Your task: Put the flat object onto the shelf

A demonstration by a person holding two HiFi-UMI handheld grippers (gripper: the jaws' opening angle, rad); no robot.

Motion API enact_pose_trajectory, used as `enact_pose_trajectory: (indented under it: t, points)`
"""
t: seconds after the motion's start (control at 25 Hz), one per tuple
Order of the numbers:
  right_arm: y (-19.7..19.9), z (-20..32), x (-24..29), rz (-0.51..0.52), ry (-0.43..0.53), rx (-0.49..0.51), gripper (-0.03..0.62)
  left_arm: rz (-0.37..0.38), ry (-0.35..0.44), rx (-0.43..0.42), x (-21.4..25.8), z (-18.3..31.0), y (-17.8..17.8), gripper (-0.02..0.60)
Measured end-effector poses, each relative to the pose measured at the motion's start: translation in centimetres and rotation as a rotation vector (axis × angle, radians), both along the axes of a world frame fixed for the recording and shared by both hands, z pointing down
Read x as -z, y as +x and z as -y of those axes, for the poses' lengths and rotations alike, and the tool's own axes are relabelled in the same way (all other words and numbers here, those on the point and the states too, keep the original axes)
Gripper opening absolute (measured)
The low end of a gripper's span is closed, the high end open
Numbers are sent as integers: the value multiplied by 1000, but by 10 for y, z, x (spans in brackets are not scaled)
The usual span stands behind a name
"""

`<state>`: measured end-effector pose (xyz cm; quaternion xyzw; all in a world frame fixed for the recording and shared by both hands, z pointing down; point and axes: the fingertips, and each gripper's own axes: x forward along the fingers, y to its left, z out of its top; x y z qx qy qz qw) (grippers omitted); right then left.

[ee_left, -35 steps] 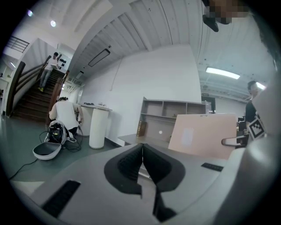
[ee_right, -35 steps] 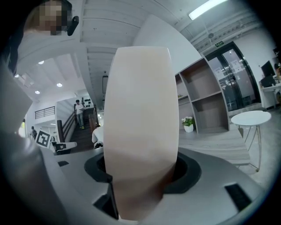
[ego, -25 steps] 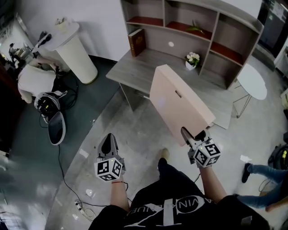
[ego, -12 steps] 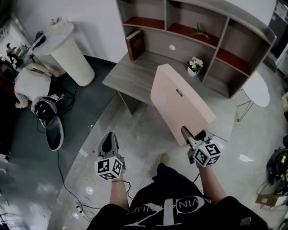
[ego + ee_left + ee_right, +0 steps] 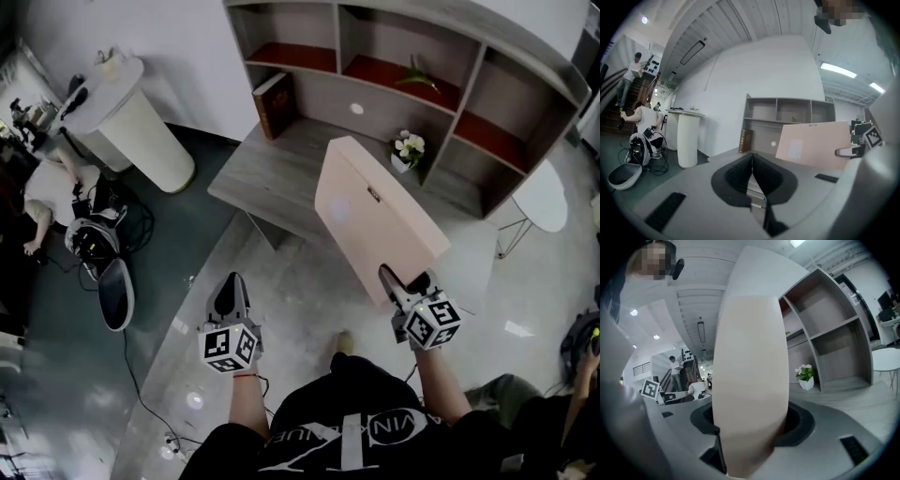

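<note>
The flat object is a big pale pink box (image 5: 375, 216), held on edge in the air in front of the grey desk. My right gripper (image 5: 401, 284) is shut on its near lower corner; in the right gripper view the box's narrow edge (image 5: 750, 380) fills the space between the jaws. My left gripper (image 5: 228, 295) hangs to the left over the floor, shut with nothing in it, its pads meeting (image 5: 751, 176). The box shows at the right in the left gripper view (image 5: 813, 149). The grey shelf unit (image 5: 487, 66) with open cubbies stands on the desk ahead.
On the desk (image 5: 272, 173) stand a brown book (image 5: 273, 103) and a small pot of white flowers (image 5: 406, 150). A white round pedestal (image 5: 131, 117) is at the left, a white side table (image 5: 544, 202) at the right. Cables and gear lie on the dark floor at the left (image 5: 98, 244).
Both grippers and the box have come closer to the desk and shelf, which now sit lower and larger in the head view. The grip on the box is unchanged.
</note>
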<state>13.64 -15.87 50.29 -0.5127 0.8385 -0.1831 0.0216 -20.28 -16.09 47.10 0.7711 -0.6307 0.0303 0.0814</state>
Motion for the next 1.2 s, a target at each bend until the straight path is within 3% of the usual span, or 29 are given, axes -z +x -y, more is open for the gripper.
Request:
enact_pose_trajectory:
  t: [0.44, 0.88, 1.2]
  points:
    - [7, 45, -14, 102, -57, -15, 290, -4, 10, -47, -1, 62, 26, 5]
    - [-14, 88, -33, 192, -155, -18, 290, 32, -59, -4, -15, 77, -3, 6]
    - [-43, 132, -36, 242, -195, -37, 296, -1, -34, -34, -8, 135, -16, 6]
